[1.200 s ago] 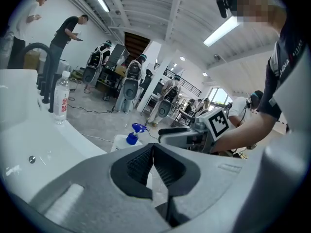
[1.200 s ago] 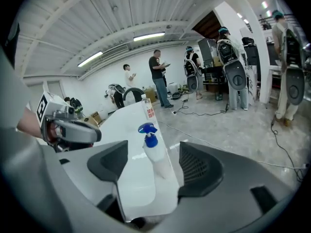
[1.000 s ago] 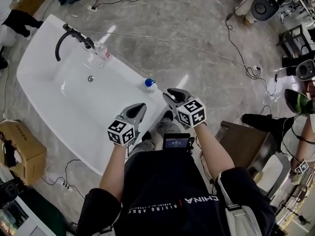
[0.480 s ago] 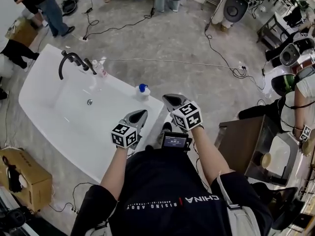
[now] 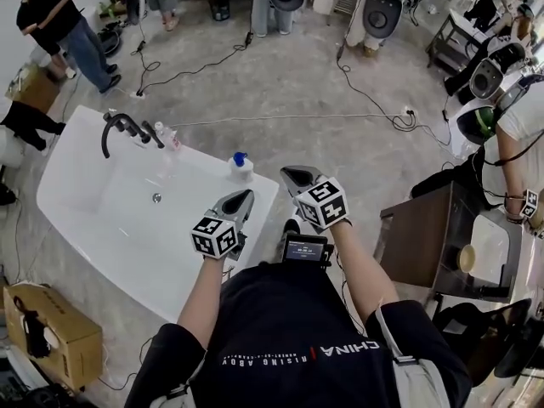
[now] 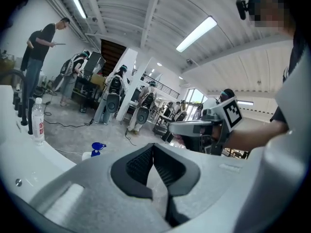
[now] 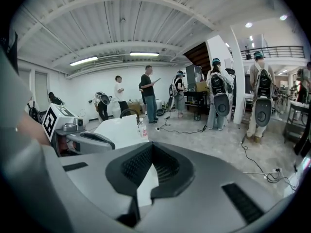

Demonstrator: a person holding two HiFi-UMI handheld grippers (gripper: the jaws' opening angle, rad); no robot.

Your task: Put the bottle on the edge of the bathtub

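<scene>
Blue-capped bottle stands upright on the bathtub edge, just beyond the left gripper, left of the right gripper; both jaws closed, empty.

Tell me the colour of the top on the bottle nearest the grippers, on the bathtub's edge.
Blue, on a white bottle; the head view shows it best.

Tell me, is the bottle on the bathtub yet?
Looks done: the blue-capped bottle stands upright on the edge of the bathtub. In hand: nothing; the left gripper and right gripper are both shut, empty and apart from it. Left: seemingly nothing more.
</scene>
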